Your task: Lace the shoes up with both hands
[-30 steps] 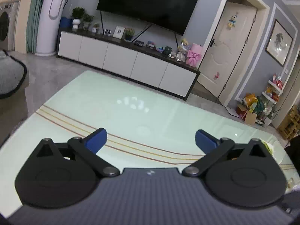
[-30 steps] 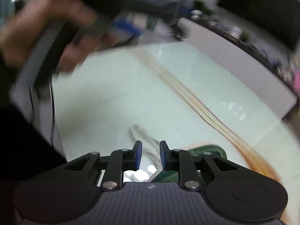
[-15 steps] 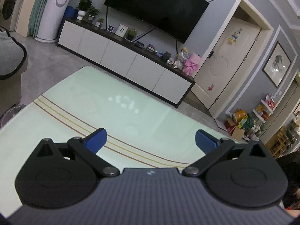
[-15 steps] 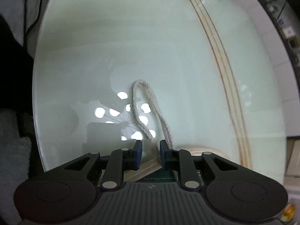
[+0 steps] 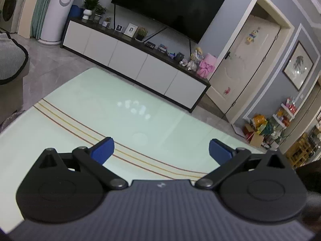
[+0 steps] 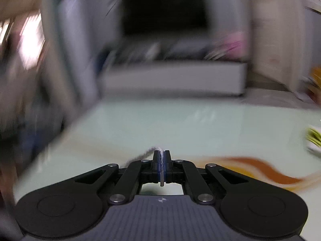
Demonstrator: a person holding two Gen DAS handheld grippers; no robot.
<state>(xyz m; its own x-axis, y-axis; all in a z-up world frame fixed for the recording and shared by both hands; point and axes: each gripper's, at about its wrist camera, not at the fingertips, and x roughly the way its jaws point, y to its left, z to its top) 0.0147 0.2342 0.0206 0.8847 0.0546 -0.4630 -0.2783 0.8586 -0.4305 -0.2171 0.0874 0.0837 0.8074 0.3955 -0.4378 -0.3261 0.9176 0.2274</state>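
I am holding my left tongs (image 5: 161, 147) spread wide above the pale green glass table (image 5: 124, 112), with nothing between the blue pads (image 5: 103, 149). They are pointing across the table toward a long white cabinet (image 5: 128, 60) and a dark television (image 5: 168, 6) on the grey wall, with a cream door (image 5: 244, 70) standing off to the right. Two thin brown and yellow stripes (image 5: 66, 120) are running across the glass just ahead of the pads. My right tongs (image 6: 161, 156) are pinching tight on a pale woven shoelace (image 6: 148, 152), which is sticking out at the tips and trailing off to the left, while its stiff end (image 6: 161, 178) is poking back between the pads toward me. The right view is heavily smeared by motion, so the room behind is showing only as blurred shapes. The table is lying below these tongs too, its stripes streaking in orange on the right. Something yellow and white (image 6: 314, 140) is sitting at the far right edge, too blurred for me to tell what it is. The shoe is not showing in either view.
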